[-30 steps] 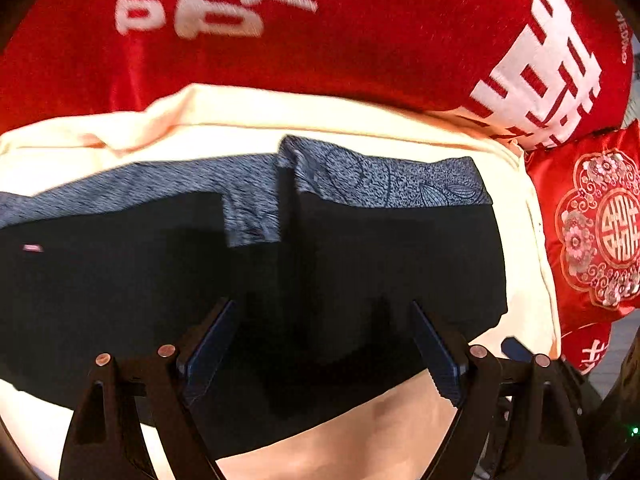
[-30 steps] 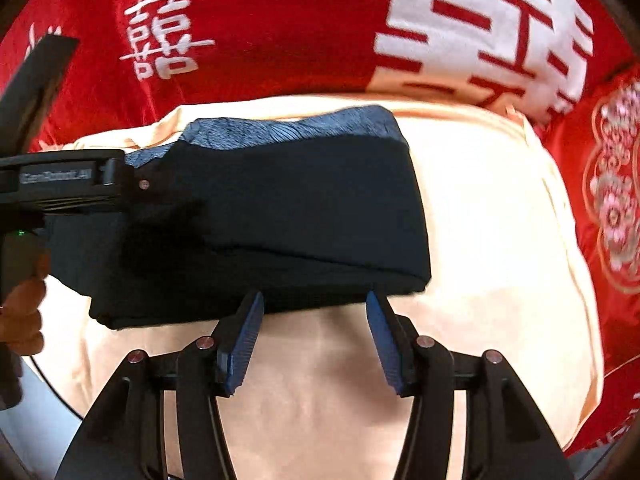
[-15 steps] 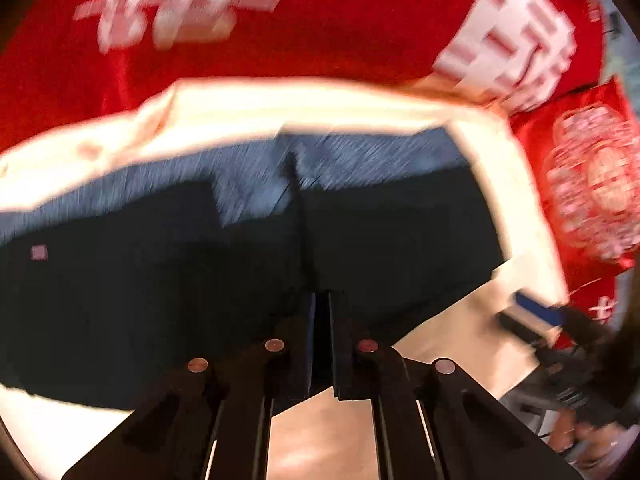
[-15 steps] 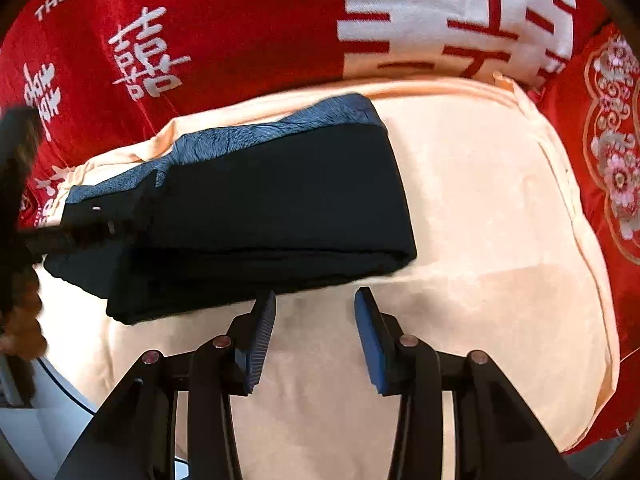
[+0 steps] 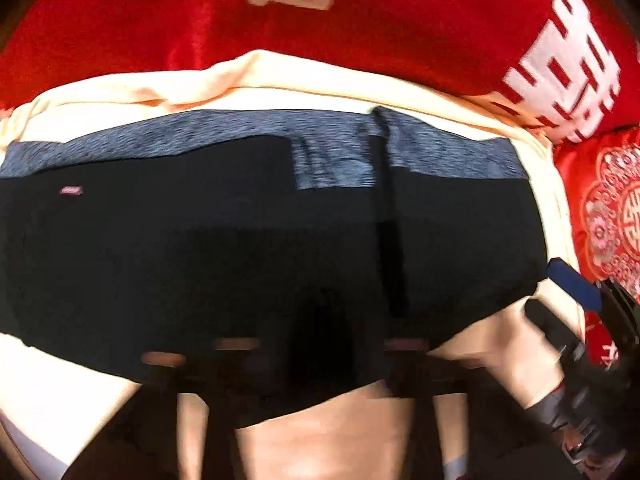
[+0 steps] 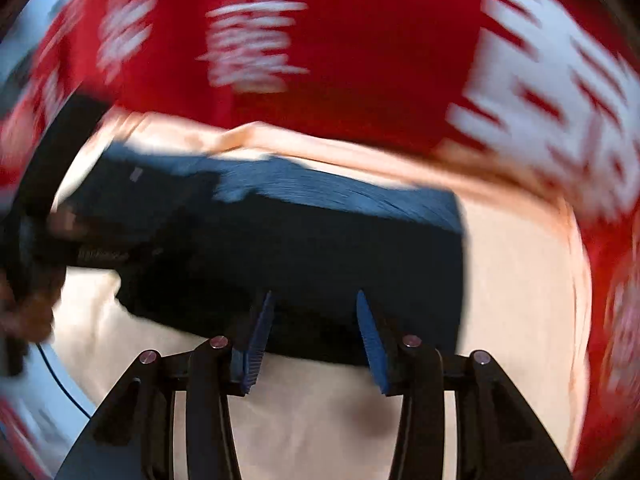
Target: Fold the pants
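Black pants (image 6: 304, 256) sit between the right gripper (image 6: 312, 336) jaws, parted; left gripper's jaws too blurred to tell

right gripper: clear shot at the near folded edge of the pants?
Probably yes. The right gripper is open, its blue fingertips already straddling the near edge of the black pants on the cream cushion. Nothing lies between them. The left gripper is off at the far end. Motion blur limits certainty.
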The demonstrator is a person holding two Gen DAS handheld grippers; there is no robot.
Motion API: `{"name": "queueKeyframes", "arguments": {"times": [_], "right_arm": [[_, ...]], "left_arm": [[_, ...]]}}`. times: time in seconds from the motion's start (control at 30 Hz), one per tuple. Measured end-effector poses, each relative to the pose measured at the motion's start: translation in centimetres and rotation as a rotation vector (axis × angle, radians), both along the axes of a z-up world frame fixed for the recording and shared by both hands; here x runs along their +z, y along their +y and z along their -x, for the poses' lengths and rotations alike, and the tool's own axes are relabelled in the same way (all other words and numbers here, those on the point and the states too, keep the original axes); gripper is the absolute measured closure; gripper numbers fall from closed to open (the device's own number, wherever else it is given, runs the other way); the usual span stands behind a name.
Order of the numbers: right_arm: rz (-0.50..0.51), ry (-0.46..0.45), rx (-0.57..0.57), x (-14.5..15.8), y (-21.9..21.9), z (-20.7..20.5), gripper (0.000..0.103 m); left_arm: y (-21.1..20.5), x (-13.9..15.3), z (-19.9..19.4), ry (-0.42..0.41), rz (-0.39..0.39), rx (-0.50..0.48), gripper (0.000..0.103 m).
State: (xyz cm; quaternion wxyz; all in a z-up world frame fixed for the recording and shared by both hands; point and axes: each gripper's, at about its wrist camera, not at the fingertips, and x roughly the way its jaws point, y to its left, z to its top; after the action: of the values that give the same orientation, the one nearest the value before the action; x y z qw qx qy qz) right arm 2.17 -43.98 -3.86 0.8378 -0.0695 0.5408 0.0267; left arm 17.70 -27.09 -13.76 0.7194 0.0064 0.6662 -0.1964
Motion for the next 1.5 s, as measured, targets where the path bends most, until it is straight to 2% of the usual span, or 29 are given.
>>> {"name": "queueKeyframes", "arguments": {"times": [0.1,0.23,0.4,0.47,0.6,0.83,0.97,1.0,1.07,1.13,1.2,1.27,1.3,1.33,1.37,1.4,1.43,1.5], "right_arm": [[0.094,-0.019,0.137,-1.7,3.7,-0.7,0.056],[0.174,-0.046,0.200,-3.2,6.1,-1.8,0.056],[0.280,-0.024,0.289,-5.5,7.3,-2.3,0.056],[0.309,-0.027,0.320,-5.4,7.6,-2.1,0.056],[0.323,-0.033,0.327,-4.6,7.6,-1.3,0.056],[0.392,-0.036,0.369,-6.2,9.1,-0.6,0.056],[0.420,-0.034,0.311,-6.9,9.2,-1.6,0.056],[0.414,-0.028,0.282,-6.8,9.0,-2.0,0.057],[0.377,-0.003,0.238,-6.5,8.6,-2.9,0.082],[0.360,0.005,0.207,-5.9,8.3,-3.5,0.082],[0.386,0.000,0.220,-5.6,8.7,-3.7,0.082],[0.461,0.034,0.263,-6.8,9.4,-3.8,0.075],[0.492,0.047,0.270,-7.3,9.6,-3.8,0.075],[0.483,0.062,0.263,-7.6,9.5,-3.9,0.079],[0.441,0.077,0.234,-7.4,9.2,-4.2,0.090],[0.388,0.072,0.194,-6.6,8.9,-4.4,0.094],[0.358,0.053,0.165,-5.6,8.6,-4.5,0.096],[0.224,0.035,0.122,-3.0,8.2,-4.8,0.096]], "left_arm": [[1.3,-0.1,-0.2,-0.018,-0.005,0.024,0.028],[2.9,-0.8,-0.5,-0.007,-0.025,0.057,0.028],[4.5,-1.4,-0.6,0.000,-0.027,0.096,0.028],[4.6,-1.6,-0.4,0.004,-0.033,0.107,0.028],[5.2,-1.6,-0.2,0.000,-0.025,0.102,0.028],[4.8,-1.9,-0.1,-0.003,-0.028,0.101,0.028],[4.8,-2.4,0.0,0.009,-0.039,0.096,0.028],[5.1,-2.3,0.0,0.009,-0.039,0.098,0.028],[5.5,-2.2,0.0,0.007,-0.041,0.098,0.028],[6.1,-2.0,0.1,0.011,-0.039,0.098,0.028],[6.5,-1.9,0.1,0.013,-0.034,0.098,0.028],[6.8,-1.9,0.0,0.012,-0.033,0.094,0.028],[6.9,-1.8,0.0,0.013,-0.034,0.095,0.028],[7.1,-1.7,0.0,0.014,-0.032,0.098,0.028],[7.3,-1.6,-0.1,0.015,-0.029,0.100,0.028],[7.6,-1.3,-0.1,0.011,-0.025,0.100,0.028],[7.8,-1.0,-0.1,0.004,-0.022,0.098,0.028],[8.6,-0.3,-0.2,-0.009,-0.024,0.086,0.028]]}}
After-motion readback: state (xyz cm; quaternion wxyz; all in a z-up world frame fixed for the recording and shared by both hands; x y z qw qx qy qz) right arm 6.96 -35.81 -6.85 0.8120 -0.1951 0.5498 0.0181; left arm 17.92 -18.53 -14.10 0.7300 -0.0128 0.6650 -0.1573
